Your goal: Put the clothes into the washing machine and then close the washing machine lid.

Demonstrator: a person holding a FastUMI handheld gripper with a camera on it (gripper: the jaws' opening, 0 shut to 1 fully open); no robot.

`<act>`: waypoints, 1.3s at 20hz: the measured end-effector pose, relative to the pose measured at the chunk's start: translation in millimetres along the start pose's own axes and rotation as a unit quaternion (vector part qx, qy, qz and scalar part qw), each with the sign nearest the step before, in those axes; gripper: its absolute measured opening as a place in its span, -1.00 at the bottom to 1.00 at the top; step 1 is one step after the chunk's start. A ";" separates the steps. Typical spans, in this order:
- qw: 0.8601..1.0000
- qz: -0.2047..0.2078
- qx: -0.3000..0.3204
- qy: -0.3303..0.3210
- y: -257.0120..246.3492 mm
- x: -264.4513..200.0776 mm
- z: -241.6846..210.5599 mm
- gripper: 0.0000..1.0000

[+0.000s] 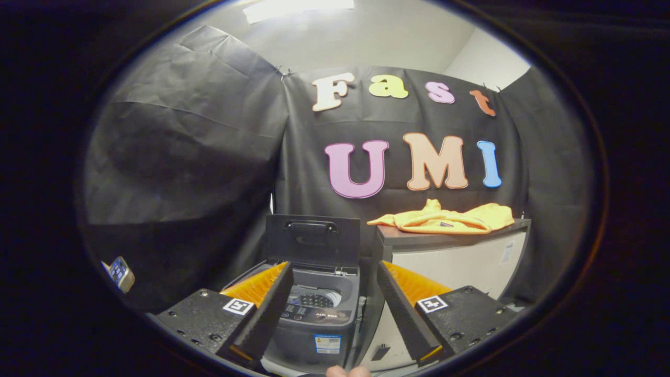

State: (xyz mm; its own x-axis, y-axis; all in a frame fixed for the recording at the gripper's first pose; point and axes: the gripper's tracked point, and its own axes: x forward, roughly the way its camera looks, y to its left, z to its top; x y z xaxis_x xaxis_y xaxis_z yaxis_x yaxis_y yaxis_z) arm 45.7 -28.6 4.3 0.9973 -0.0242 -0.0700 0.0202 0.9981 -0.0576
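- Gripper (332,306): fingers spread wide, nothing between the pads, nothing touched. A square black-and-white marker sits on each finger block.
- Washing machine (319,319): small grey top-loader, seen through the gap between the fingers and just beyond them, low in the scene. Drum opening visible from above, dark perforated floor inside. A control strip runs along its near top edge; a label is stuck on the front panel, too small to make out.
- Washing machine lid (313,241): dark, stands upright at the far edge of the machine, hinged back, with a handle near its top. Machine is open.
- Clothes (445,219): one orange-yellow garment, crumpled and spread flat on top of the cabinet, far right of the machine and higher than its opening. Well apart from the fingers.
- Cabinet (460,262): pale front, dark top slab, stands just beside the machine on its right, nearly touching.
- Phone (121,272): small device with a lit screen, far left, tilted against the dark wall cloth.
- Fingertips of a person (348,372): at the near edge, below the machine's front.
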 end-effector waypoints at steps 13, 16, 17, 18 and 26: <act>0.999 -0.029 -0.009 0.016 -49.8 47.7 26.0 0.95; 0.999 -0.031 -0.005 0.020 -56.7 60.2 29.2 0.95; 0.999 -0.033 -0.008 0.023 -61.0 63.4 28.8 0.95; 0.999 -0.036 -0.011 0.026 -65.1 66.4 28.7 0.95; 0.998 -0.041 -0.013 0.039 -85.1 92.0 38.0 0.96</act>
State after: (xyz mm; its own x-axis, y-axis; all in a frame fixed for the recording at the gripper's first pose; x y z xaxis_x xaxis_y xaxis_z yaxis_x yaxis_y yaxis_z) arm 138.4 -113.7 40.6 0.9837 -0.1117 -0.1410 0.0992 0.9908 -0.0926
